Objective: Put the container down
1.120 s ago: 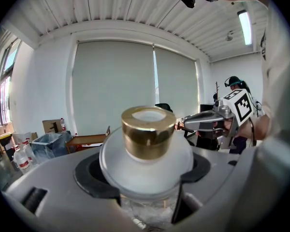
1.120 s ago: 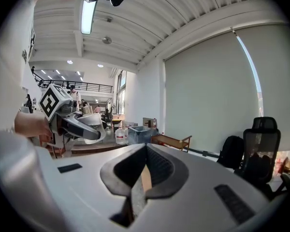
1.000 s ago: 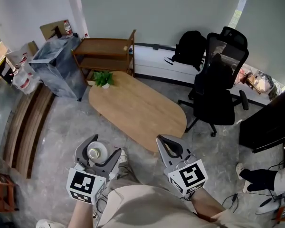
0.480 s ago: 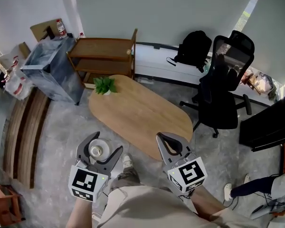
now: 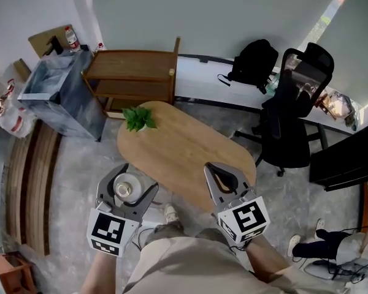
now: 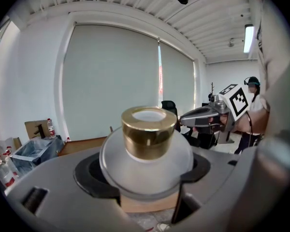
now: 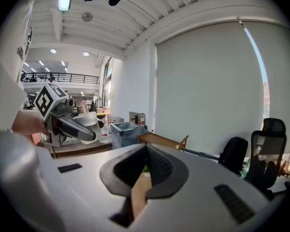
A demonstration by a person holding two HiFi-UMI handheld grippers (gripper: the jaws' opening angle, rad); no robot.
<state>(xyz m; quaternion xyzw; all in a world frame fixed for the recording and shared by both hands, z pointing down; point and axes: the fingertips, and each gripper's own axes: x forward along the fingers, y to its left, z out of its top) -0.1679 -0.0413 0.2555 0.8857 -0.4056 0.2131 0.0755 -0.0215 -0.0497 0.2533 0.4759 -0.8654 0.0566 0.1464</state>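
From the head view, your left claw (image 5: 137, 177) is clamped on the container (image 5: 124, 188), a round pale jar held upright with its gold cap (image 5: 122, 189) facing up. It hangs over the floor, just off the near left edge of the oval table (image 5: 184, 143). The bare tabletop lies ahead and to your right, and a small plant (image 5: 137, 118) stands at its far end. Your right claw (image 5: 213, 168) is pinched together on nothing, over the table's near edge.

In the left gripper view, both jaws press the jar's wide belly, with the cap standing clear above them. The frosted wall hides whatever is inside.

In the right gripper view, the jaws meet with nothing between them. I'd carry the jar forward and right over the wood, keeping its axis vertical
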